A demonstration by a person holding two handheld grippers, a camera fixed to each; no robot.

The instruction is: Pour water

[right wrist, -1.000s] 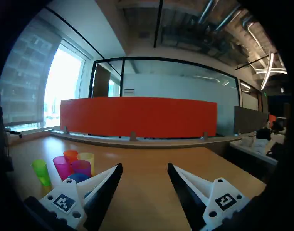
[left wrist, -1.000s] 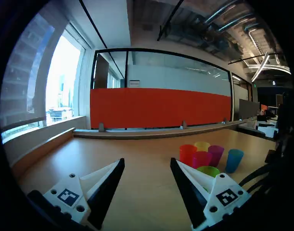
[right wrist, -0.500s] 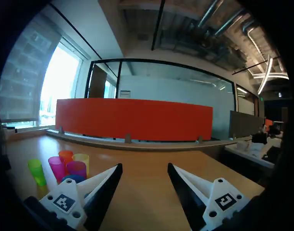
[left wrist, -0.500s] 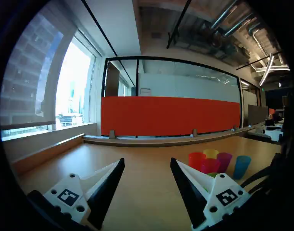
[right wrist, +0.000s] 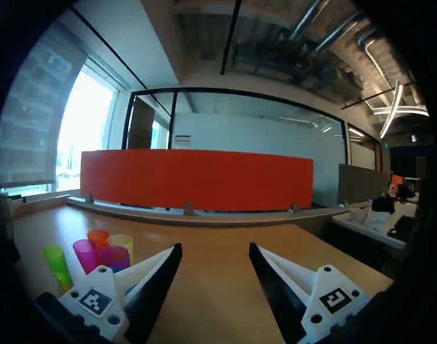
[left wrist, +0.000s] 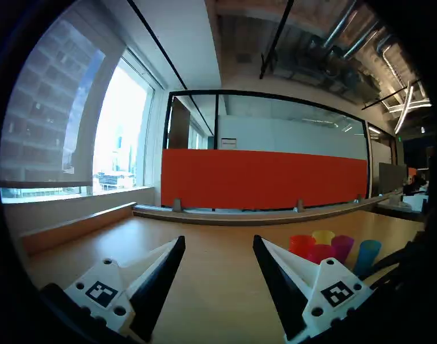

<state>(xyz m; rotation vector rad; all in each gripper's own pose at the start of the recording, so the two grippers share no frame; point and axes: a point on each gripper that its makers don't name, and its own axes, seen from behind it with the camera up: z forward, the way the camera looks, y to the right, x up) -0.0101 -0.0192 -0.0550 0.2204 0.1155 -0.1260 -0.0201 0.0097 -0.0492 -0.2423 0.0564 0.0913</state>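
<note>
A cluster of coloured plastic cups stands on the wooden table [left wrist: 218, 269]. In the left gripper view an orange cup [left wrist: 301, 243], a yellow cup [left wrist: 323, 235], a purple cup [left wrist: 343, 245], a pink cup [left wrist: 320, 253] and a blue cup [left wrist: 368, 254] sit just beyond my right-hand finger. My left gripper [left wrist: 218, 238] is open with nothing between its fingers. The right gripper view has a green cup [right wrist: 56, 264], pink cup [right wrist: 84, 254], orange cup [right wrist: 98, 237], yellow cup [right wrist: 122, 242] and purple cup [right wrist: 115, 257] at lower left, partly behind one finger. My right gripper [right wrist: 215, 246] is open and holds nothing.
An orange partition [left wrist: 264, 179] runs along the table's far edge, with glass walls behind it. Large bright windows [left wrist: 118, 149] line the left side above a wooden ledge [left wrist: 75, 225]. Desks with clutter [right wrist: 384, 215] lie beyond the table's right edge.
Both views have tipped upward slightly, so the cups sit lower in the picture. In the left gripper view the cups drifted right and the green cup slid behind the finger.
</note>
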